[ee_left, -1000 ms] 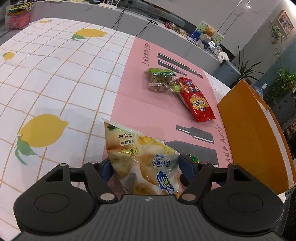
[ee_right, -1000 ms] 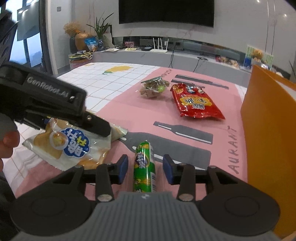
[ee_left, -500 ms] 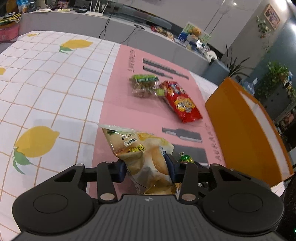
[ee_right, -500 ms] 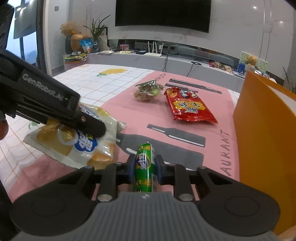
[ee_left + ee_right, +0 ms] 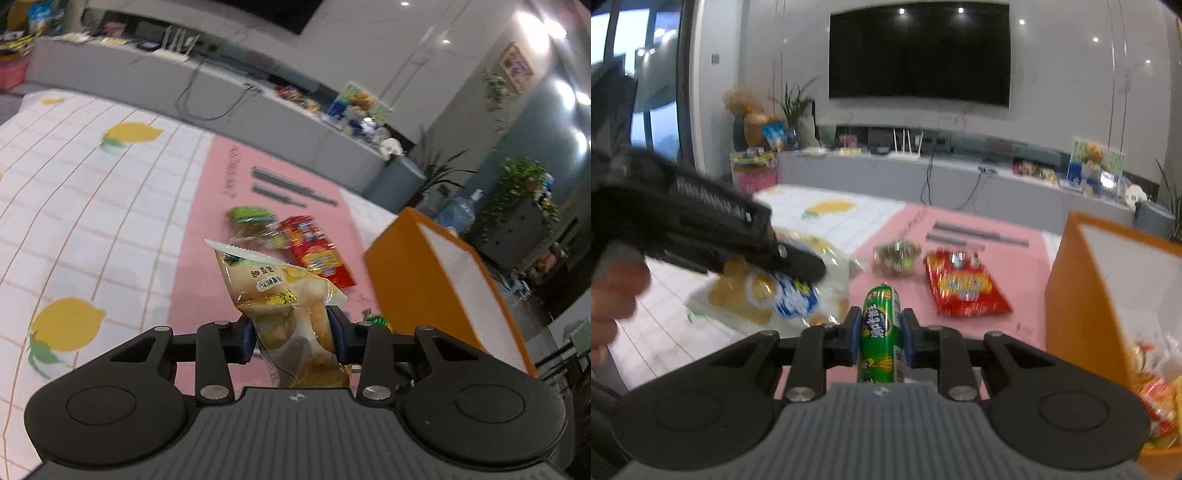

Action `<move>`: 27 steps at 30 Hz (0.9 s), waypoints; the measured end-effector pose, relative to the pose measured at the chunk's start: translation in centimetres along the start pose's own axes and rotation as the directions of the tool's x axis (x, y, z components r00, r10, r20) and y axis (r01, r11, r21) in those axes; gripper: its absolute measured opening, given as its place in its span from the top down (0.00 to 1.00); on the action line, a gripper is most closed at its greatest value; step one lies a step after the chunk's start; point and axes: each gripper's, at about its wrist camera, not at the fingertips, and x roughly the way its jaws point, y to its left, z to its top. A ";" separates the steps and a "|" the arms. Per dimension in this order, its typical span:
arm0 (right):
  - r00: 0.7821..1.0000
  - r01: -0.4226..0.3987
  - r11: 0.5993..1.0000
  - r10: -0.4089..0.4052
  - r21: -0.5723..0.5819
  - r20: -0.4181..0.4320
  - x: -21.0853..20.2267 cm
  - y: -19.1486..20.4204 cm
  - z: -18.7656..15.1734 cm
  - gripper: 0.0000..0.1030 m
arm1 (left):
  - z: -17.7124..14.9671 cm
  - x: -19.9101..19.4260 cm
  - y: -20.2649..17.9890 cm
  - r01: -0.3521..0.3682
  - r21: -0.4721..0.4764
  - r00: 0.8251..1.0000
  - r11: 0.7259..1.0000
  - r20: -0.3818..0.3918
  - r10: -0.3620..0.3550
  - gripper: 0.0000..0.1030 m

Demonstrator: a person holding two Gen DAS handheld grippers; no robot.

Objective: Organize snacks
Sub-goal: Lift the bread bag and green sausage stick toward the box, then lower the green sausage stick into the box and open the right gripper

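The left tongs [image 5: 291,338] are closed on the lower half of a yellow bag of pastries [image 5: 286,306], lifted off the tablecloth [image 5: 92,221], its sealed top edge standing free. The right tongs [image 5: 878,338] are clamped tight around a green sausage stick [image 5: 881,328], also raised, pointing forward.

The soft bag could slide or sag out of the left grip, since the pads [image 5: 246,338] only squeeze crinkly film around loose contents. The smooth, round stick could twist or shoot forward if tilted. With both loads close together, they might bump on the way to the orange box [image 5: 424,291].

Only the right view looks into the box [image 5: 1108,295], where other snacks [image 5: 1156,391] already lie, and shows the left tongs from outside. The red bag [image 5: 964,288] and green-topped bag [image 5: 251,223] lie on the pink mat [image 5: 207,258].
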 end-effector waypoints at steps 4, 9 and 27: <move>0.998 0.006 0.998 -0.010 0.060 0.064 -2.3 -1.7 1.7 0.80 | 0.2 -0.4 -1.5 0.048 0.028 0.999 0.998 0.013 -0.048 0.58; 0.988 0.058 0.992 -0.073 0.113 0.134 -4.9 -5.1 3.8 0.80 | 0.5 -0.2 -3.0 0.118 0.019 0.993 0.993 0.011 -0.118 0.59; 0.950 0.279 0.927 -0.228 0.251 -0.215 2.4 -17.9 4.8 0.80 | 0.9 4.7 -5.3 0.204 -0.010 0.978 0.979 -0.035 -0.204 0.59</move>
